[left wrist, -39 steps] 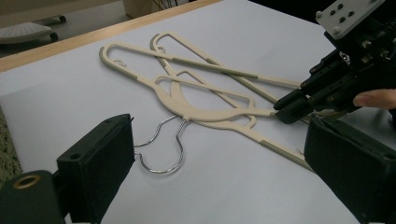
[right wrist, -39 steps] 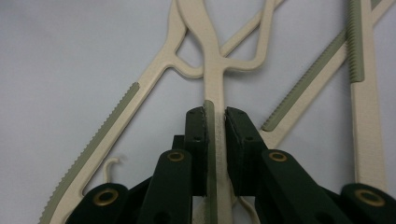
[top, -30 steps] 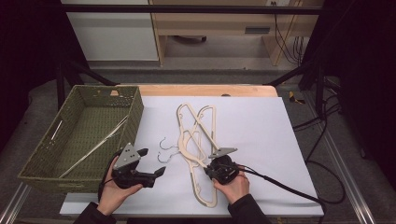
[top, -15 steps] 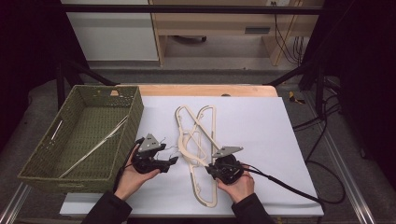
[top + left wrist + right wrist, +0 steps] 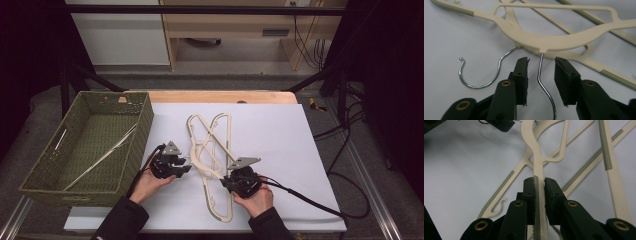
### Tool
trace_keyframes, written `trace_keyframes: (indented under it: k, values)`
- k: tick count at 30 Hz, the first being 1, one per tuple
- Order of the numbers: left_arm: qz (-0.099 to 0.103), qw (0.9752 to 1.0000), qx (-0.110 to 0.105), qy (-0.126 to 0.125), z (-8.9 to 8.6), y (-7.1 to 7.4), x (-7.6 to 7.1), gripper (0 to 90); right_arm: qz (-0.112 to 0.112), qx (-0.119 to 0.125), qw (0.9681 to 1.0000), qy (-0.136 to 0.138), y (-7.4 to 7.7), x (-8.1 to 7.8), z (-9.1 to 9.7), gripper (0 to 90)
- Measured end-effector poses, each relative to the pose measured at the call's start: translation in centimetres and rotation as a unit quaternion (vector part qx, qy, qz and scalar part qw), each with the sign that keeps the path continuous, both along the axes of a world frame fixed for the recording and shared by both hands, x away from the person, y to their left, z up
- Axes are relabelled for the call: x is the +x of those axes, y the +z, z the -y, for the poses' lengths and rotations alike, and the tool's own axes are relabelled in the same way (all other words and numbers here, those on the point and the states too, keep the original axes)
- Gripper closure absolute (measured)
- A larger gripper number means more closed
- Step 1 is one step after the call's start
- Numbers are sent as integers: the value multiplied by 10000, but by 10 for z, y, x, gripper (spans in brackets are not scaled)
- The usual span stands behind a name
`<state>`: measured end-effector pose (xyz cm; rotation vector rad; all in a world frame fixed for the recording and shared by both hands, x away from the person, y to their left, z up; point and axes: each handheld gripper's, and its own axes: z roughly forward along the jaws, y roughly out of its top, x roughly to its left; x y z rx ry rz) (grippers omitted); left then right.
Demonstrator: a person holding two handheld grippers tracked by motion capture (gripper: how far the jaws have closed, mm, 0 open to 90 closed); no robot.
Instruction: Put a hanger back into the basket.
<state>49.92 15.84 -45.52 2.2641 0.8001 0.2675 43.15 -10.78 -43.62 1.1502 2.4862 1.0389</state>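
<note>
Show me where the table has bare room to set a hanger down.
Bare white table lies right of the hanger pile, out to the right edge, and along the far strip. It is crowded between the basket and pile, where the left gripper works.

There are no words, numbers or signs to read here. The cream hangers (image 5: pixel 210 150) look plain. The green basket (image 5: pixel 90 145) has a small pale tag on its far wall, maybe a label, but it is too tiny to read.

The hook's (image 5: pixel 546 92) lower curl is cut off by the frame's bottom edge.
</note>
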Motion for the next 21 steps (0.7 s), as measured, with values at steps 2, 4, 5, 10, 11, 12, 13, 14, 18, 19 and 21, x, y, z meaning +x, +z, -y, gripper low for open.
trace_keyframes:
  k: [2,4,5,10,11,12,13,14,18,19,21]
  values:
    - [-72,10000,-19,-18,1,-2,0,695,72,-2,10000,52,0,0,1,803]
    - [-67,10000,17,-43,2,-3,1,742,39,18,10000,46,0,0,0,803]
    - [-89,9999,60,-101,2,-3,1,779,26,-5,10000,34,0,-1,0,802]
    - [-61,9998,136,-107,2,-3,-1,825,14,-42,9999,94,-1,-2,0,802]
    - [-54,9998,168,-102,2,-2,-2,829,2,-42,10000,75,-2,-2,-1,801]
    - [-26,9998,188,-79,2,-1,-2,837,-22,-43,10000,65,-2,-3,-1,801]
    - [-11,9997,208,-98,2,0,-3,846,-19,-60,9999,83,-2,-3,-1,801]
    - [-11,9997,218,-82,2,1,-4,849,-14,-55,9999,107,-3,-4,-1,800]
    - [13,9995,286,-117,3,5,-9,867,-60,-75,9999,95,-5,-8,-2,799]
    - [21,9996,279,-92,4,6,-11,867,-79,-72,9999,88,-5,-8,-2,798]
    - [-48,9996,279,-89,4,8,-12,869,-24,-99,9998,164,-7,-9,-1,798]
